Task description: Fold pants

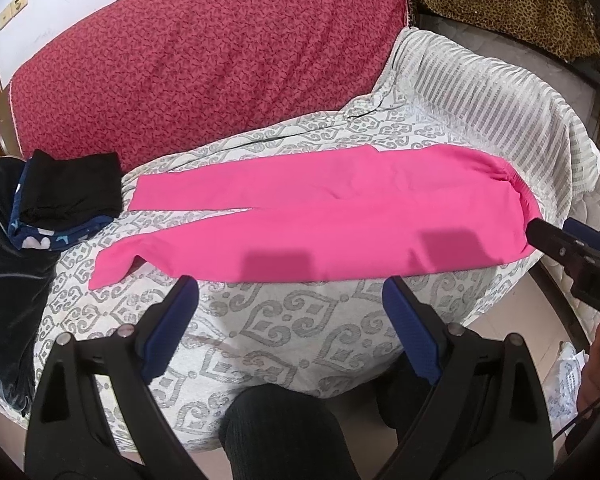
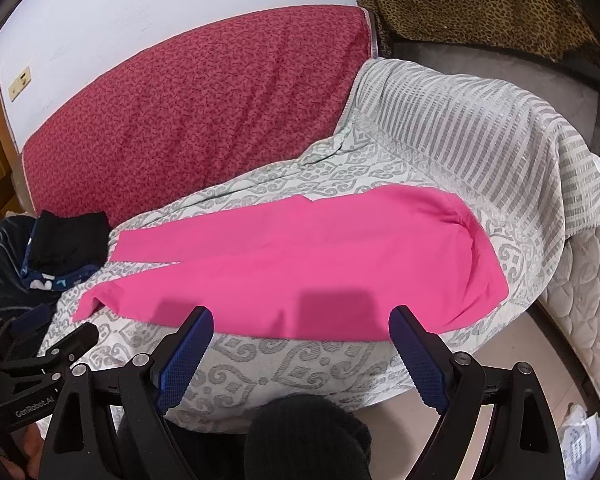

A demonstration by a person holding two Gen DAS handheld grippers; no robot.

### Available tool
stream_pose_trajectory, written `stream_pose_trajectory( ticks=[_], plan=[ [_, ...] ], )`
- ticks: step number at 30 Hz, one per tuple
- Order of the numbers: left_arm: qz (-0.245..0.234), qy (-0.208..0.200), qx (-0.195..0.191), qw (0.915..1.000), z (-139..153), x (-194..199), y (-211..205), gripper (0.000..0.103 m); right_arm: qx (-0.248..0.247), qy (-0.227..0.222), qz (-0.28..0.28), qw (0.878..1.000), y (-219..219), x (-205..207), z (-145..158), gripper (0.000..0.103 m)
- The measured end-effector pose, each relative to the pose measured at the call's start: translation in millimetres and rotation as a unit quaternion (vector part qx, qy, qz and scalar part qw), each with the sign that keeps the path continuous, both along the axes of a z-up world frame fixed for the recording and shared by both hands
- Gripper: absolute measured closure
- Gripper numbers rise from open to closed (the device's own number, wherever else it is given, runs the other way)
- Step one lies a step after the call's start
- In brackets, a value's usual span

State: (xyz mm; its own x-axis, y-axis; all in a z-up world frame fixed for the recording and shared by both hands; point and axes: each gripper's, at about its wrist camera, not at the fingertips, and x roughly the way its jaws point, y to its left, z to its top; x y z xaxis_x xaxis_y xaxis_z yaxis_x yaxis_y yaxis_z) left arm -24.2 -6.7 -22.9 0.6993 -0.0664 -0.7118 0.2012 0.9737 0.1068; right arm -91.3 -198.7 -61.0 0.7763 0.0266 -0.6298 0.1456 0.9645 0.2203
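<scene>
Bright pink pants (image 1: 320, 216) lie flat on the patterned grey-white cloth (image 1: 284, 320), folded lengthwise, waistband at the right, leg ends at the left with the two legs slightly splayed. They also show in the right wrist view (image 2: 300, 264). My left gripper (image 1: 292, 284) is open and empty, just short of the pants' near edge. My right gripper (image 2: 302, 314) is open and empty, its tips over the near edge. The right gripper also shows in the left wrist view (image 1: 572, 256), beside the waistband end.
A stack of folded dark clothes (image 1: 68, 204) lies at the left by a dark velvet item (image 1: 8, 264). A red patterned cushion (image 1: 204, 60) stands behind. Leopard-print fabric (image 1: 512, 4) hangs at the back right. A quilted mattress edge (image 2: 580, 288) lies at right.
</scene>
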Motion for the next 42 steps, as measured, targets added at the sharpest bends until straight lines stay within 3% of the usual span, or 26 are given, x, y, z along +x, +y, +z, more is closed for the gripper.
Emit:
stream_pose_trajectory(
  ticks=[5, 8, 10, 13, 17, 20, 25, 28, 31, 34, 36, 39, 42],
  plan=[
    [0.0, 0.003, 0.0, 1.0, -2, 2, 2, 0.01, 0.005, 0.002, -0.007, 1.0, -3, 0, -5, 0.012],
    [0.004, 0.011, -0.004, 0.9999, -7, 6, 7, 0.01, 0.027, 0.008, -0.007, 1.0, -10, 2, -11, 0.018],
    [0.01, 0.024, -0.017, 0.9995, -13, 12, 15, 0.01, 0.05, 0.015, -0.007, 0.999, -17, 5, -16, 0.027],
    [0.031, 0.052, -0.048, 0.997, -25, 23, 39, 0.01, 0.088, 0.031, -0.007, 0.996, -30, 9, -28, 0.049],
    [0.083, 0.074, -0.078, 0.9907, -44, 34, 87, 0.01, 0.122, 0.035, -0.019, 0.992, -49, 10, -42, 0.054],
    [0.134, 0.091, -0.126, 0.9787, -61, 41, 138, 0.01, 0.132, 0.035, -0.025, 0.99, -61, 10, -51, 0.055],
    [0.188, 0.107, -0.251, 0.9434, -84, 55, 202, 0.01, 0.168, 0.041, -0.04, 0.984, -77, 14, -70, 0.054],
    [0.196, 0.112, -0.286, 0.9313, -94, 70, 216, 0.01, 0.214, 0.051, -0.046, 0.974, -87, 21, -84, 0.054],
    [0.192, 0.116, -0.281, 0.9331, -102, 88, 214, 0.013, 0.277, 0.069, -0.054, 0.957, -97, 30, -102, 0.054],
    [0.178, 0.129, -0.28, 0.9345, -112, 111, 207, 0.028, 0.376, 0.091, -0.067, 0.92, -107, 37, -126, 0.054],
    [0.173, 0.138, -0.282, 0.9335, -121, 125, 206, 0.03, 0.405, 0.101, -0.078, 0.905, -113, 40, -137, 0.054],
    [0.176, 0.146, -0.283, 0.9317, -130, 142, 205, 0.03, 0.401, 0.108, -0.097, 0.905, -117, 44, -143, 0.054],
    [0.179, 0.15, -0.286, 0.9292, -138, 154, 209, 0.03, 0.416, 0.109, -0.114, 0.896, -123, 49, -151, 0.054]
  ],
)
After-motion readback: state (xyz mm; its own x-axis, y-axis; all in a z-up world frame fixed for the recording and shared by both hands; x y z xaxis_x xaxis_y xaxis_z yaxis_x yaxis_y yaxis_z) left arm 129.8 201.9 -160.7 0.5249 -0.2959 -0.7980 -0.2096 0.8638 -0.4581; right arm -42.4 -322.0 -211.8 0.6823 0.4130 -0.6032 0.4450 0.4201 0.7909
